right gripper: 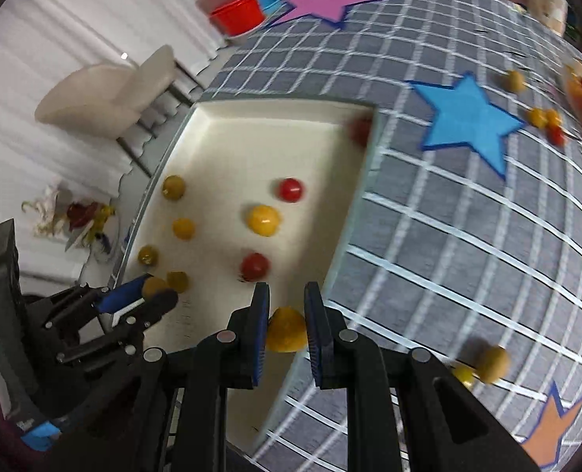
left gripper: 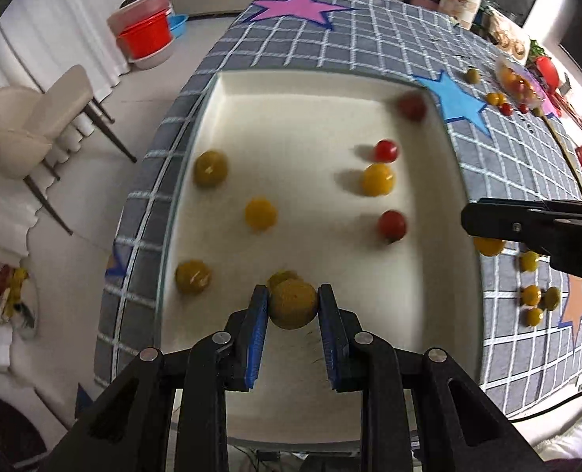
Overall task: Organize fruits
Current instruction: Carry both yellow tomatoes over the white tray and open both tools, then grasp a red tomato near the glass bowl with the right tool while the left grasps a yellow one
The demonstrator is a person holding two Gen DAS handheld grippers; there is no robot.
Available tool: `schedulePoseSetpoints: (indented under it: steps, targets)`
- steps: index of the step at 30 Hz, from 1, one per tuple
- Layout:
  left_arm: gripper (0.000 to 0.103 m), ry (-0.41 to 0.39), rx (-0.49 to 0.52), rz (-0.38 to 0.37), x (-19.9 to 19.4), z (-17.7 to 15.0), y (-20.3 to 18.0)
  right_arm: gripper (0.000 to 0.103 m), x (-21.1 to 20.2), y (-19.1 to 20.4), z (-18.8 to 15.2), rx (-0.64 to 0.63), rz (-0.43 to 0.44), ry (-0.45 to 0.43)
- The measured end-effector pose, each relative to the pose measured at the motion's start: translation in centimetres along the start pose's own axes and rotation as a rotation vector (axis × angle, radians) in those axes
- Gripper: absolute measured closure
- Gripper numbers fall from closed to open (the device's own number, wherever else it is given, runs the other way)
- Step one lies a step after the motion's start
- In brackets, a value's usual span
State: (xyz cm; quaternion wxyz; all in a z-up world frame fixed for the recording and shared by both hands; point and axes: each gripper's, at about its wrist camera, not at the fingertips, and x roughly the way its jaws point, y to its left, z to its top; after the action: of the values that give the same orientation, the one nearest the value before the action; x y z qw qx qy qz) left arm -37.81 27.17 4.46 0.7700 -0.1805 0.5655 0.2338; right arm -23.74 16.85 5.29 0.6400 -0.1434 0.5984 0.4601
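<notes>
A white tray [left gripper: 310,90] sunk into the grey checked tablecloth holds several small tomatoes, yellow, olive and red. My left gripper [left gripper: 293,303] is shut on an olive-yellow tomato [left gripper: 293,303] above the tray's near side; it shows in the right wrist view as the left gripper [right gripper: 155,289]. My right gripper [right gripper: 287,328] is shut on a yellow tomato [right gripper: 286,330] over the tray's right rim [right gripper: 350,212]. In the left wrist view, the right gripper's black finger [left gripper: 527,224] reaches in from the right edge.
Loose tomatoes [left gripper: 535,295] lie on the cloth right of the tray, and more tomatoes [left gripper: 499,98] sit by a clear bag [left gripper: 519,78] at the far right. Paper stars mark the cloth. A beige chair [left gripper: 35,126] and stacked red tubs [left gripper: 145,35] stand off the table's left.
</notes>
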Motion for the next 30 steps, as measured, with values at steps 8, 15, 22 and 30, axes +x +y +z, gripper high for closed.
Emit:
schedulePoseSetpoints:
  steps: [8,15,22,30]
  targets:
    - [0.076,0.029,-0.034,0.009,1.3,-1.3,1.2,0.083,3.7,1.8,-0.5,-0.047,-0.017,0.094]
    - [0.076,0.029,-0.025,0.022,1.8,-1.5,0.8,0.083,5.2,1.8,-0.8,-0.055,-0.039,0.123]
    - [0.03,0.034,-0.011,0.056,1.9,-1.3,0.3,0.082,5.9,2.9,-0.4,-0.06,-0.053,0.128]
    - [0.021,0.037,-0.002,0.07,1.3,-0.6,0.6,0.028,3.0,2.8,0.1,-0.033,-0.041,0.072]
